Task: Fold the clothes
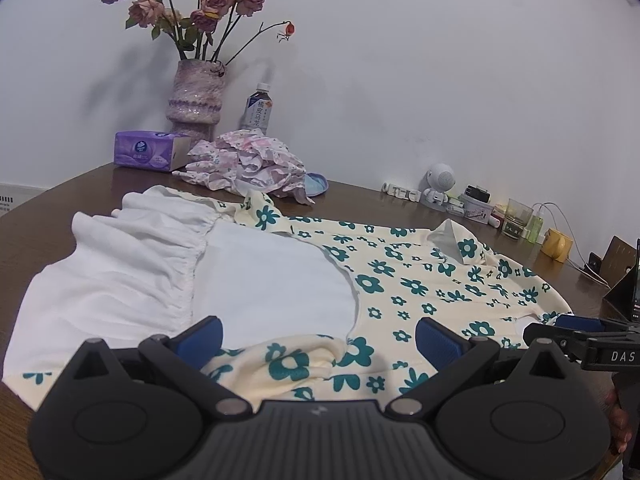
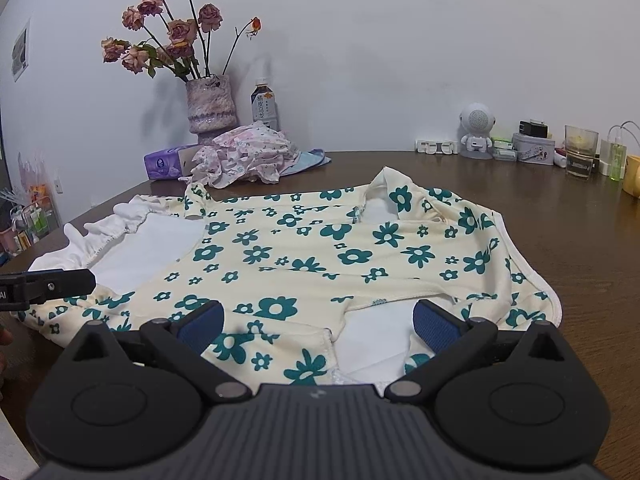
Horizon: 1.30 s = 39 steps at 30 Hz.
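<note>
— Left wrist view: one cream dress with teal flowers and white ruffled cotton (image 1: 280,280) lies flat on the brown wooden table (image 1: 60,208).

— Both tongs, left gripper (image 1: 319,338) and right gripper (image 2: 319,322), spread wide over it, holding nothing.

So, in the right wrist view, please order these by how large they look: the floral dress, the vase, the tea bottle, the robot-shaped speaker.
1. Floral dress
2. Vase
3. Tea bottle and robot-shaped speaker: these look alike, so unranked.
</note>
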Each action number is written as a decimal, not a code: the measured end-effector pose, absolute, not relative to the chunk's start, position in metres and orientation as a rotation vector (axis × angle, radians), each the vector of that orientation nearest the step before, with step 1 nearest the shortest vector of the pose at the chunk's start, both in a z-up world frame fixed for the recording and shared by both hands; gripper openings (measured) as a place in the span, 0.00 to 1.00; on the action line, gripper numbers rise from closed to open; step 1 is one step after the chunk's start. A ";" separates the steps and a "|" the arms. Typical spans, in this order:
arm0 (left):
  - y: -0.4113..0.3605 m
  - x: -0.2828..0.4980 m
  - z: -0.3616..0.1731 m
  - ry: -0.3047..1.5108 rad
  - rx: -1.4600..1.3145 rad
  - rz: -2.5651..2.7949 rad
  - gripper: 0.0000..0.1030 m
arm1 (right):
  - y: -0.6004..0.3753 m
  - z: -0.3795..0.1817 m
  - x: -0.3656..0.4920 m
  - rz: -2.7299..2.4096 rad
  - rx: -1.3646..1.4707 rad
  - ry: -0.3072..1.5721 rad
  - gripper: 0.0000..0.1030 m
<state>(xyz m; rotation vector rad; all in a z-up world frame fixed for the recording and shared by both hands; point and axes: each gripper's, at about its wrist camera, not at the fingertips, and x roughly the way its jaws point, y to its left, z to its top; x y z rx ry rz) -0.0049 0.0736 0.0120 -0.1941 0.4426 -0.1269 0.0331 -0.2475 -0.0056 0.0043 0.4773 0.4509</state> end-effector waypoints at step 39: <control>0.073 -0.007 0.012 0.434 -0.193 -0.119 1.00 | -0.254 -0.008 0.040 0.454 0.076 0.514 0.99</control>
